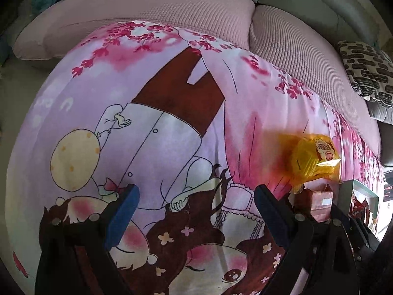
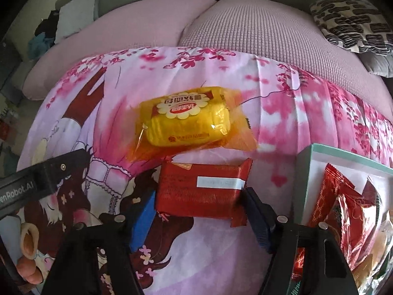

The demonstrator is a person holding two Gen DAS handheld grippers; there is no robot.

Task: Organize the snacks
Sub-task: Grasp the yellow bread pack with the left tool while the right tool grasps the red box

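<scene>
Red snack packet (image 2: 202,191) flat on the bed cover (image 2: 282,127), long axis crosswise between right claw (image 2: 200,212) pads (half open, not yet gripping); left claw (image 1: 196,218) open, empty, farther off.

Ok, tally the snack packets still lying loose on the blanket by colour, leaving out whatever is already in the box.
Yellow packets: 1, the yellow packet lying on the blanket.
Red packets: 1, the red packet between the right gripper's fingers.
Total loose: 2.
The box holds several red packets, too overlapped to count.
</scene>
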